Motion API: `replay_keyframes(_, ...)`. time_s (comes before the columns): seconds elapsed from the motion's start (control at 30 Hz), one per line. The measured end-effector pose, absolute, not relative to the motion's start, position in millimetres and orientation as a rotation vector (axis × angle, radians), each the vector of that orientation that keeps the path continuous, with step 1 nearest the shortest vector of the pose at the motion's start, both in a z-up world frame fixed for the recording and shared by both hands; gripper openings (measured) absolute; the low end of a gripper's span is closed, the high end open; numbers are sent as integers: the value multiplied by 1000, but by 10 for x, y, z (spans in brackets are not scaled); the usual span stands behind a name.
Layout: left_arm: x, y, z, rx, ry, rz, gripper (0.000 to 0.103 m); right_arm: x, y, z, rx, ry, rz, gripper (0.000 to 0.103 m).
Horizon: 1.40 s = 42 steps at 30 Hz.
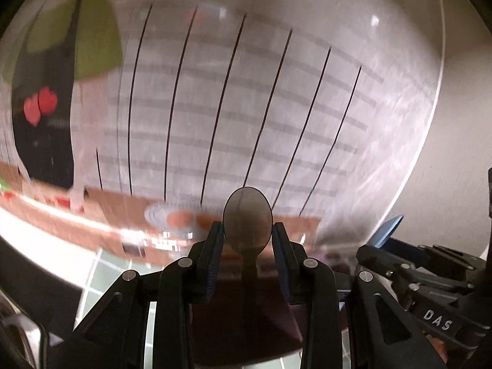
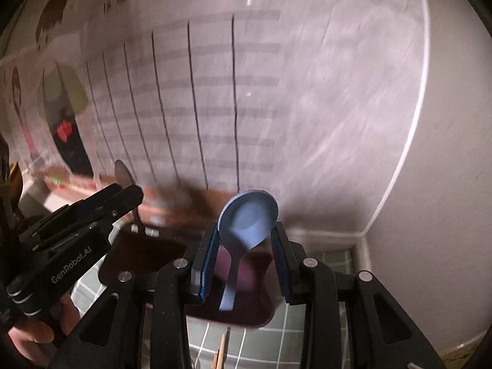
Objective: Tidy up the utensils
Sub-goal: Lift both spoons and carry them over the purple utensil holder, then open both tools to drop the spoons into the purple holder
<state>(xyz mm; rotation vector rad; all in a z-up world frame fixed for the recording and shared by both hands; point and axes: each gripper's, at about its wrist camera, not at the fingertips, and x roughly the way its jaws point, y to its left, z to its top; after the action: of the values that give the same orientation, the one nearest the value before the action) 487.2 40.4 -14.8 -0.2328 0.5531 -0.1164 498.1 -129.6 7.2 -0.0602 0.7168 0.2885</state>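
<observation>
- Metal, dull grey and oval: the bowl of a metal spoon [image 1: 247, 218] stands upright between the fingers of the left gripper [image 1: 247, 233], with its thin neck running down toward the camera. The pads look to be clamped on the sides of the bowl.
- Blue plastic comes next: a blue spoon [image 2: 249, 223] is held the same way in the right gripper [image 2: 247, 236], bowl up and facing the camera, handle hanging down between the fingers. Its jaws seem closed on the bowl's edges, though the contact on the right side is hard to make out.
- Each spoon is therefore in the air, one per gripper, with the two tools close side by side; a person's hand [image 2: 33, 335] grips the left tool.
- Below the spoons lies a dark maroon tray [image 2: 233, 313] on a table covered in a green tiled cloth [image 2: 307, 332]. What may be chopsticks [image 2: 222, 350] poke in at the near edge.
- Behind everything hangs a blurred wall chart [image 1: 230, 107] with ruled columns.
- My reading: this is the carrying step, both spoons lifted and on the way to a resting place, probably the tray.
- The next move likely calls for lowering each spoon over its spot and parting the jaws gently so neither tumbles.
</observation>
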Motion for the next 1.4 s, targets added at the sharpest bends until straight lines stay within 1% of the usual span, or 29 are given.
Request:
replay_keyframes(0.17, 4858, 334, -336, -197, 615, -140, 33, 4993, -1260, -182, -77, 780, 311, 33)
replay_keyframes(0.3, 4882, 299, -429, -191, 671, -170, 36, 4986, -1257, -306, -57, 822, 366, 33)
replay_keyframes(0.43, 4727, 324, -304, -196, 664, -163, 45, 4907, -1301, -260, -20, 806, 384, 33)
replay_keyframes(0.53, 4598, 370, -163, -207, 643, -153, 48, 4780, -1334, -148, -32, 774, 366, 33)
replay_keyframes(0.77, 4155, 482, 127, -198, 628, -120, 49, 4386, -1479, 83, -52, 717, 335, 34)
replay_keyframes(0.93, 3753, 562, 155, -186, 647, -94, 49, 4076, -1554, 98, -51, 715, 322, 34)
replay_keyframes(1.13, 3352, 685, 16, -207, 698, -71, 49, 3716, -1557, -84, -70, 749, 328, 36)
replay_keyframes(1.23, 3157, 717, -140, -219, 751, -77, 48, 3548, -1527, -226, -97, 784, 329, 36)
replay_keyframes(1.4, 2892, 696, -356, -222, 786, -74, 49, 3328, -1518, -429, -102, 825, 362, 36)
